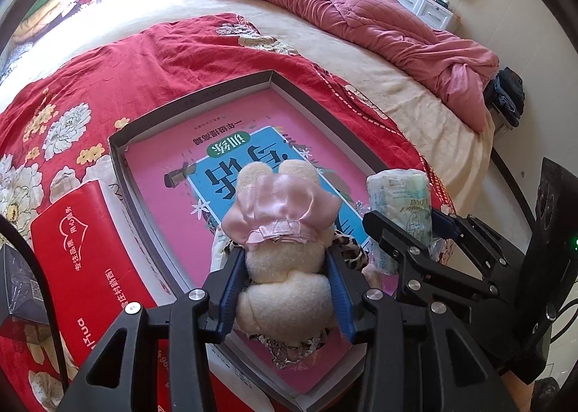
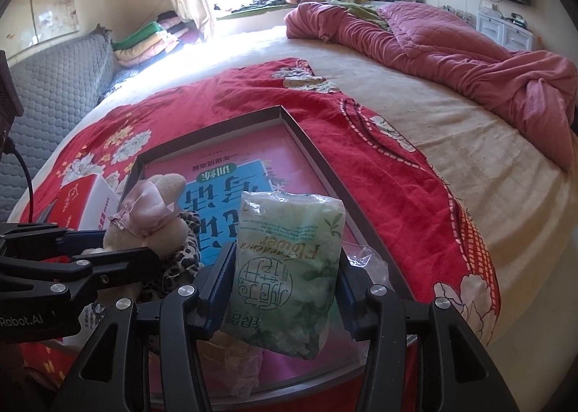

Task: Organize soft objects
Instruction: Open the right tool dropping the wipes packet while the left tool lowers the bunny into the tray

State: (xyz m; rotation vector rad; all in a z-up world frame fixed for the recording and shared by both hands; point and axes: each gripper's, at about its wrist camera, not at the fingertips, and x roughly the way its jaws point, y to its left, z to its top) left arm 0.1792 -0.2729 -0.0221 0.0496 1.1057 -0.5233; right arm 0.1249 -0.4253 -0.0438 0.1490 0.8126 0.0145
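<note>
The left gripper [image 1: 285,289] squeezes a cream stuffed toy [image 1: 285,227] in a pink dress, up above the near end of the shallow box [image 1: 119,162]. Just beside it, the right gripper [image 2: 285,289] pinches a green tissue pack [image 2: 289,267] over the same box. A red tissue box [image 1: 83,231] sits left of the box.

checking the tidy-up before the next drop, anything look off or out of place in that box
One oddity: the shallow box meant for soft things has a stiff pink workbook lying flat across its floor. Otherwise both items are gripped cleanly above it, the plush toy in the left gripper and the tissue pack in the right gripper.
</note>
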